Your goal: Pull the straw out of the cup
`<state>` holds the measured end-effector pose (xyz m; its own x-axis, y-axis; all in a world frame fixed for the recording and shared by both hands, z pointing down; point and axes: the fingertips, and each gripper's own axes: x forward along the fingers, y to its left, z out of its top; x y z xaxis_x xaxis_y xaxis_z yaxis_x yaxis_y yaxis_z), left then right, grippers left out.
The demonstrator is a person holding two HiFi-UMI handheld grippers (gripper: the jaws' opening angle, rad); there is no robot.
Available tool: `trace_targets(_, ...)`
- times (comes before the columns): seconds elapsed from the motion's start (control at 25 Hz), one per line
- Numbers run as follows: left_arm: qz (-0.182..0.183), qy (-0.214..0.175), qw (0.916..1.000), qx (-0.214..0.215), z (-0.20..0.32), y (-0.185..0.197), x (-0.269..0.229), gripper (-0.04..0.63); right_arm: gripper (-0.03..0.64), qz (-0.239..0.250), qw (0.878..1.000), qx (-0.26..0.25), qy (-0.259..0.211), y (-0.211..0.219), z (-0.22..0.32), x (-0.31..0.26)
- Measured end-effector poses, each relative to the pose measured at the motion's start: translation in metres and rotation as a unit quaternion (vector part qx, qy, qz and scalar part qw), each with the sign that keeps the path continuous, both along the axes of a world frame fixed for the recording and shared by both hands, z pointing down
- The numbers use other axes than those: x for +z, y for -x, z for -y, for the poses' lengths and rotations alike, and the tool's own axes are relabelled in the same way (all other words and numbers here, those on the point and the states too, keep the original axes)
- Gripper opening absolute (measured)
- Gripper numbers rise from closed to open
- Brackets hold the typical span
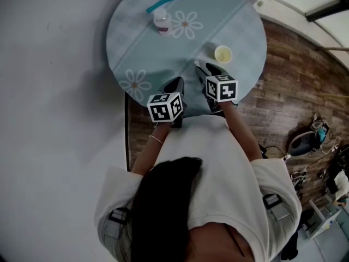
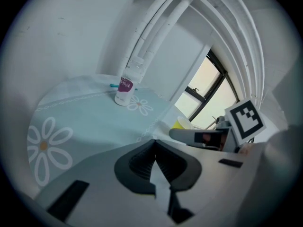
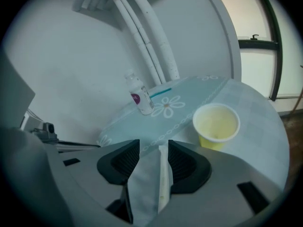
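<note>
A yellow paper cup [image 1: 223, 54] stands upright on the round table [image 1: 136, 42], and nothing shows inside the cup [image 3: 215, 125]. Just short of it, to its left, is my right gripper [image 3: 154, 148], open. A pale straw [image 3: 162, 181] lies in the gap, close along the right-hand pad; whether it touches the pad I cannot tell. In the head view the right gripper [image 1: 204, 69] sits just near of the cup. My left gripper [image 2: 155, 148] is shut with nothing between its pads, and in the head view the left gripper [image 1: 175, 85] is over the table's near edge.
A small clear bottle with a purple label [image 1: 162, 22] stands at the table's far side, with a teal stick [image 1: 163, 3] lying behind it. The table carries a pale blue cloth with daisies. A white wall lies to the left, wood floor to the right.
</note>
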<state>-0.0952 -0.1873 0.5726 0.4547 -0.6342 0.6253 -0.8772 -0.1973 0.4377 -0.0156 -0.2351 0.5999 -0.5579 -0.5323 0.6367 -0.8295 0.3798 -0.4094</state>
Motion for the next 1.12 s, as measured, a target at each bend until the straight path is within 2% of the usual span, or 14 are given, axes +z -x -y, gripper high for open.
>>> trace_targets(0.12,0.000,-0.005,1.0000,0.005,0.001,-0.002,-0.002,0.006,0.176,0.018,0.999,0.001,-0.046,0.000,0.004,-0.034)
trace_targets(0.32,-0.012,-0.022,0.9997,0.008,0.006,-0.009,-0.018,0.006,0.178,0.026,0.995,0.015,-0.098,-0.008,0.006,-0.076)
trace_targets(0.44,-0.022,-0.052,0.9983,0.009,0.013,-0.015,-0.041,0.008,0.177,0.022,0.991,0.021,-0.126,-0.013,0.002,-0.096)
trace_targets(0.6,-0.009,-0.103,0.9945,0.020,0.023,-0.020,-0.069,0.008,0.176,0.002,0.987,0.037,-0.158,-0.021,-0.001,-0.116)
trace_targets(0.72,-0.017,-0.121,0.9923,0.017,0.027,-0.022,-0.083,0.006,0.154,-0.011,0.983,0.051,-0.176,-0.026,-0.005,-0.125)
trace_targets(0.84,-0.023,-0.126,0.9916,0.015,0.027,-0.024,-0.087,0.006,0.090,-0.018,0.980,0.064,-0.186,-0.031,-0.009,-0.128)
trace_targets(1.12,-0.022,-0.134,0.9904,0.027,0.021,-0.027,-0.086,0.007,0.055,-0.021,0.986,0.042,-0.161,-0.023,-0.025,-0.112)
